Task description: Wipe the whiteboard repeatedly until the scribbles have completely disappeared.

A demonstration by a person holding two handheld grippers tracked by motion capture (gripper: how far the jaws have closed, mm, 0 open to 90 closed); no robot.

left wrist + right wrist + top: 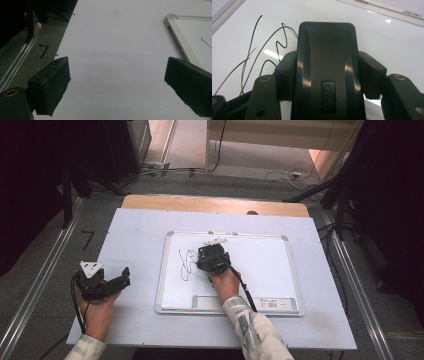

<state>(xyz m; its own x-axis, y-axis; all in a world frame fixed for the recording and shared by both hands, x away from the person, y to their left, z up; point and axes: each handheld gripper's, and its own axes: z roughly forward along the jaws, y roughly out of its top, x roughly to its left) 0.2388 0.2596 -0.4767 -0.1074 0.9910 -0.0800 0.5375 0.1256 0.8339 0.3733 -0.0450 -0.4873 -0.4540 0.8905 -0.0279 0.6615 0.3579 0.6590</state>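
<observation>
A white whiteboard [265, 265] with a silver frame lies on the table, and a black scribble [187, 262] marks its left part. My right gripper [212, 257] sits over the board just right of the scribble, shut on a black board eraser [327, 70] that its pads clamp from both sides. The scribble's lines [254, 50] run left of the eraser on the glossy board [387, 37]. My left gripper [120, 279] rests on the table left of the board, jaws wide apart with nothing between them [117, 67]. The board's frame corner [177, 40] lies off to its right.
A pale sheet [135, 240] covers the table, and a wooden strip [215, 204] shows at its far edge. Metal rails [40, 285] run along the floor on both sides. Cables [280, 174] lie on the floor beyond. A "7" [87, 239] is marked on the left floor.
</observation>
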